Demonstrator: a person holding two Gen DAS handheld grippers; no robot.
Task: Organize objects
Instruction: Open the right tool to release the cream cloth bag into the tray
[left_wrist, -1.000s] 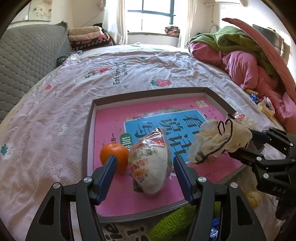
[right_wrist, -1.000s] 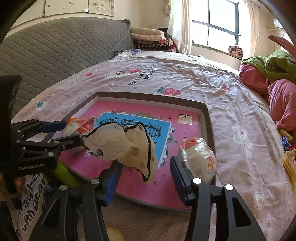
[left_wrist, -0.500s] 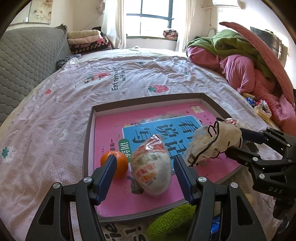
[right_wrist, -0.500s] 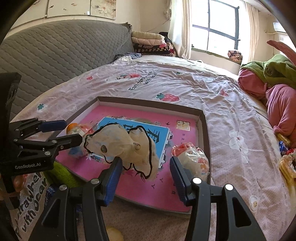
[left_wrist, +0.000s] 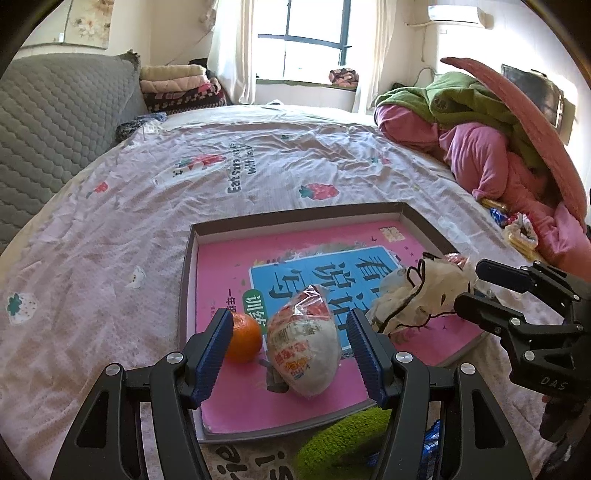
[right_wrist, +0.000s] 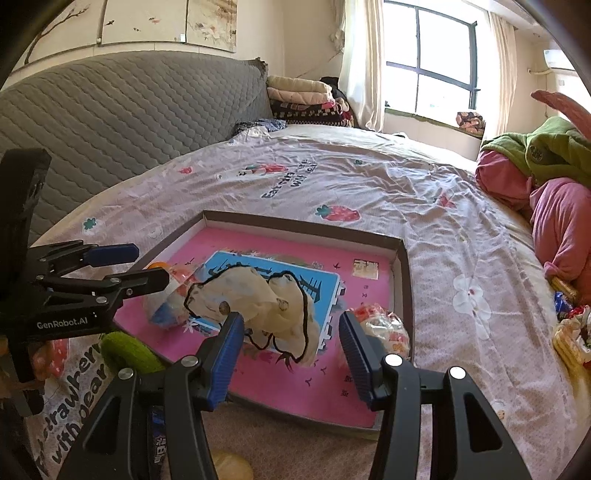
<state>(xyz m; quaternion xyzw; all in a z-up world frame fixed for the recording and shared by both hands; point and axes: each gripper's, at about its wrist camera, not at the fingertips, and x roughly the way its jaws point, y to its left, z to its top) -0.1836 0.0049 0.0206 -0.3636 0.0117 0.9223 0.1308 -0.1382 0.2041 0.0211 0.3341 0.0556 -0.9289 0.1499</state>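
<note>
Worked on a bed sheet (left_wrist: 110, 258) printed with strawberries, with a shallow pink-floored tray (left_wrist: 295, 218) laid on it. Found the left gripper (left_wrist: 288, 314) spread wide and gripping nothing, poised over a wrapped bun (left_wrist: 303, 354) and an orange (left_wrist: 243, 341) at about 7 o'clock in the tray. Found the right gripper (right_wrist: 290, 315) likewise spread, with a cream cloth pouch (right_wrist: 258, 295) (black-trimmed) lying against its left finger at about 4 o'clock in the tray, seen from the left wrist. Could not tell whether the pouch hung from that finger or rested on the tray floor. Noted a second wrapped packet (right_wrist: 384, 328) just beside the right finger.

Judged the step in hand to be setting down the pouch. Recommended procedure: lowered until flat on bare pink floor, kept apart from both packets, finger then drawn straight back to avoid snagging the trim.
</note>
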